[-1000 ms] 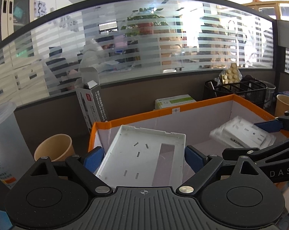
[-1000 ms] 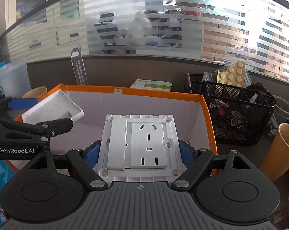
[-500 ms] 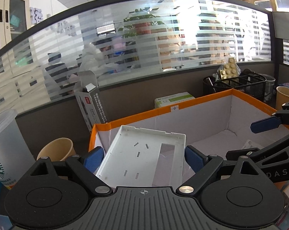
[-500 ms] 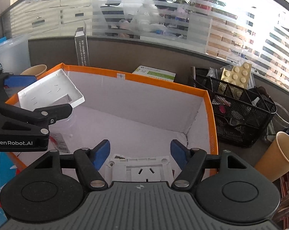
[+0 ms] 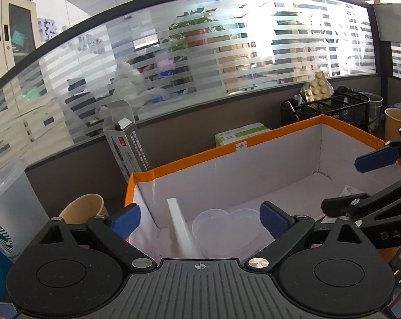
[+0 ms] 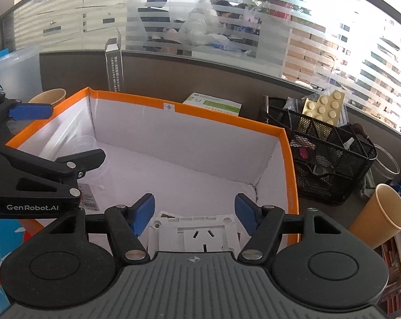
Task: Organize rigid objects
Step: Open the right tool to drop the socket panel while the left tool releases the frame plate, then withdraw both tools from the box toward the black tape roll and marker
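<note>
We see a matt cardboard box, a glossy clear plastic heart-shaped tub, and a black wire-mesh basket.

A frosted striped glass partition stands above a dark grey divider wall; bright daylight comes through, and a cream cabinet stands left.

The socket plate at the near edge of the box is half hidden under the right gripper's body. The white panel and clear heart dish lose their near ends behind the left gripper's body. People behind the striped glass are only blurs.
</note>
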A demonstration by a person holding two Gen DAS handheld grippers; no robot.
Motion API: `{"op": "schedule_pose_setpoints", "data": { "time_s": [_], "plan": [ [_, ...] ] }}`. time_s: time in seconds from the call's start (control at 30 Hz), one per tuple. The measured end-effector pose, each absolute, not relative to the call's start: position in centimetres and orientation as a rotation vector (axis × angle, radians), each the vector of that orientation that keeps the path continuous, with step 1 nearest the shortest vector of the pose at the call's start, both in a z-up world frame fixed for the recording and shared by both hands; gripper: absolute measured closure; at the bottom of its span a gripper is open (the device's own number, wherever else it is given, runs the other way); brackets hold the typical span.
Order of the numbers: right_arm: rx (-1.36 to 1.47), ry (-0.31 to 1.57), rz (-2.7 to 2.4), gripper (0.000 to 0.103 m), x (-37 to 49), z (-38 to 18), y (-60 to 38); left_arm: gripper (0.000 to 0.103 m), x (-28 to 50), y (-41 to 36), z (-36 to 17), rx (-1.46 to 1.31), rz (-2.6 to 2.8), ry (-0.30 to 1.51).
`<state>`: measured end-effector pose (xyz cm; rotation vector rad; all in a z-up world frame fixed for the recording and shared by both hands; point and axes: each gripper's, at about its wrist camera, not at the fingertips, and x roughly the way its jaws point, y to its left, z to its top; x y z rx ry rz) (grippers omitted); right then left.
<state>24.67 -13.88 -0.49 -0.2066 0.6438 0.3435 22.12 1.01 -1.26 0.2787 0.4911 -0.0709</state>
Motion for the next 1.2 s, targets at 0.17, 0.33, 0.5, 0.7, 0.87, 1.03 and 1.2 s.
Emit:
{"op": "schedule_pose_setpoints", "data": {
  "time_s": [0.17, 0.33, 0.5, 0.7, 0.87, 1.03, 1.2],
  "plan": [
    [-0.199, 0.617, 0.335, 0.038, 23.6, 0.4, -14.3, 0.004, 22.0, 0.8, -1.2, 0.288, -0.081, 0.499],
    [-0.199, 0.574, 0.323, 0.038, 22.0, 1.7, -14.7, 0.003, 21.3, 1.0, -0.1, 0.273, -0.083, 0.472],
    [-0.192, 0.526, 0.317, 0.034, 19.9, 3.0, -15.3, 0.000, 20.1, 1.4, 1.6, 0.250, -0.083, 0.426],
    [-0.178, 0.468, 0.310, 0.032, 17.2, 4.2, -16.3, 0.000, 17.1, 0.6, 3.9, 0.251, -0.120, 0.339],
    [-0.164, 0.426, 0.301, 0.030, 14.3, 4.5, -17.8, 0.000, 14.4, -0.7, 4.4, 0.279, -0.177, 0.303],
    [-0.150, 0.412, 0.268, 0.026, 11.6, 3.0, -20.0, 0.000, 11.6, -0.7, 2.3, 0.240, -0.256, 0.361],
    [-0.132, 0.489, 0.266, 0.026, 11.2, -1.0, -21.4, 0.000, 9.4, -0.8, -0.7, 0.206, -0.271, 0.438]
  ]
}}
